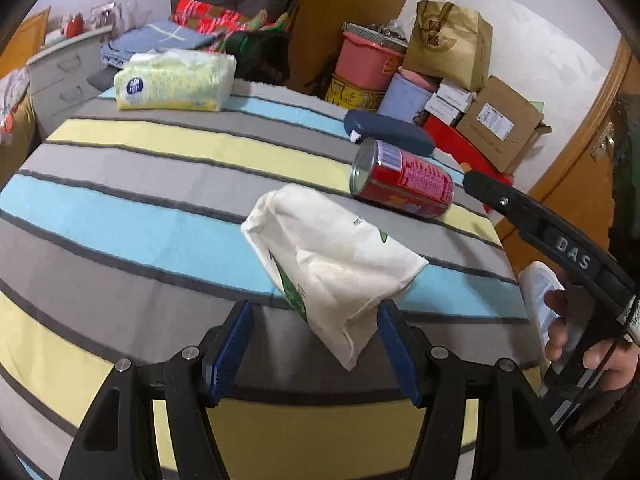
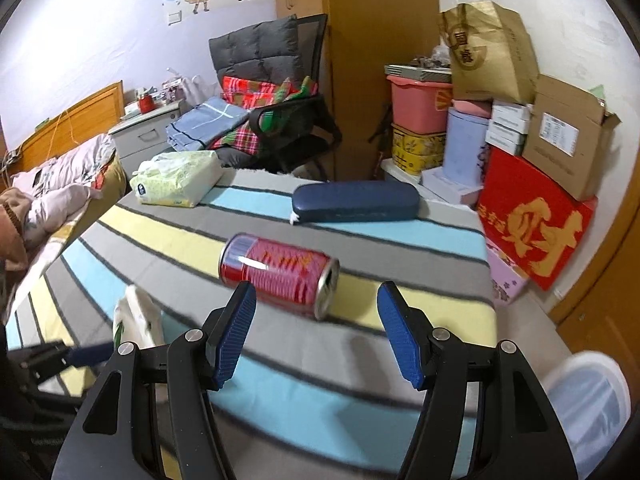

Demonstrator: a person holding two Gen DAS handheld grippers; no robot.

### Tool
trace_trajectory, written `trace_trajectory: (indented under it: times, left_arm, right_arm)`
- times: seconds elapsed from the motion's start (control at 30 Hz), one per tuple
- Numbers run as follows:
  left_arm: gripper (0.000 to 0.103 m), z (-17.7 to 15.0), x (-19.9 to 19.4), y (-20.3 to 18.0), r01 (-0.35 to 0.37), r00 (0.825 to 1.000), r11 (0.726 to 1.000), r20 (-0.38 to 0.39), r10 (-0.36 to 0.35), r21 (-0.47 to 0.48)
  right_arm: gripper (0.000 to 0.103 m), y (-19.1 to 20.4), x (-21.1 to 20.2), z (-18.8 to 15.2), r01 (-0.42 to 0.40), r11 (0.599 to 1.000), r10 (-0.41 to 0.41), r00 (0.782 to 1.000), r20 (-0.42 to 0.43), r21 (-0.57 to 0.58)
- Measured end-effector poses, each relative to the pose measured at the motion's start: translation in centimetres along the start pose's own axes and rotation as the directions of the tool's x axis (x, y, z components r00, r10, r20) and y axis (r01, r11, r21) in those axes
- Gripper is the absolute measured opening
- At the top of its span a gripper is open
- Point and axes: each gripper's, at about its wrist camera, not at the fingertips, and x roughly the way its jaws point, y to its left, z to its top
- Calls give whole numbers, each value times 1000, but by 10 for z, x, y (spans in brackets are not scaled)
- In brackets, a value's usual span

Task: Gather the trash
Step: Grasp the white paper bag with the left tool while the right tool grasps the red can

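Blue-padded left gripper (image 1: 314,340) stands open around the near end of a white bag (image 1: 332,264) on the striped cloth (image 1: 140,216). The right gripper (image 2: 316,334) gapes empty before a red can (image 2: 280,274) lying on its side; beyond lies a dark case (image 2: 356,201).

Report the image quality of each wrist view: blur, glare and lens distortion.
Left wrist view: mostly sharp; the red can and white bag are crisp, while the fisheye bends the striped cloth into arcs. Right wrist view: motion blur smears the can's print, a glare streak crosses it, and the left gripper at lower left is badly blurred.
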Motion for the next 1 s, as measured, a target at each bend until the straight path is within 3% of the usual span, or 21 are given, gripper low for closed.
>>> trace_trajectory:
  times: [0.2, 0.37, 0.53, 0.63, 0.7, 0.77, 0.83, 1.0]
  left_arm:
    - [61, 7, 6, 4, 6, 1000, 999, -16, -6, 33]
    - [61, 11, -1, 20, -66, 997, 993, -23, 68, 94]
    - [61, 19, -9, 46, -128, 991, 989, -16, 130, 80]
    - [61, 26, -14, 63, -148, 989, 988, -2, 148, 45]
    - [61, 31, -17, 71, -133, 991, 991, 7, 133, 1]
    - [61, 33, -16, 74, -56, 998, 997, -2, 56, -51]
    - [61, 35, -10, 68, -25, 1000, 998, -16, 24, -61]
    - [62, 37, 7, 51, -53, 998, 998, -25, 52, -43]
  right_arm:
    - [65, 3, 18, 8, -31, 998, 31, 999, -18, -51]
    - [65, 5, 25, 15, -73, 993, 72, 997, -25, -89]
    - [65, 19, 33, 19, -146, 967, 133, 988, -74, -211]
    - [65, 25, 37, 19, -147, 951, 122, 987, -107, -271]
    - [65, 27, 37, 18, -176, 942, 140, 980, -140, -286]
    - [65, 31, 38, 18, -209, 927, 158, 971, -182, -311]
    - [65, 32, 43, 18, -189, 926, 121, 969, -216, -328]
    - [65, 25, 47, 13, -147, 948, 82, 970, -229, -283]
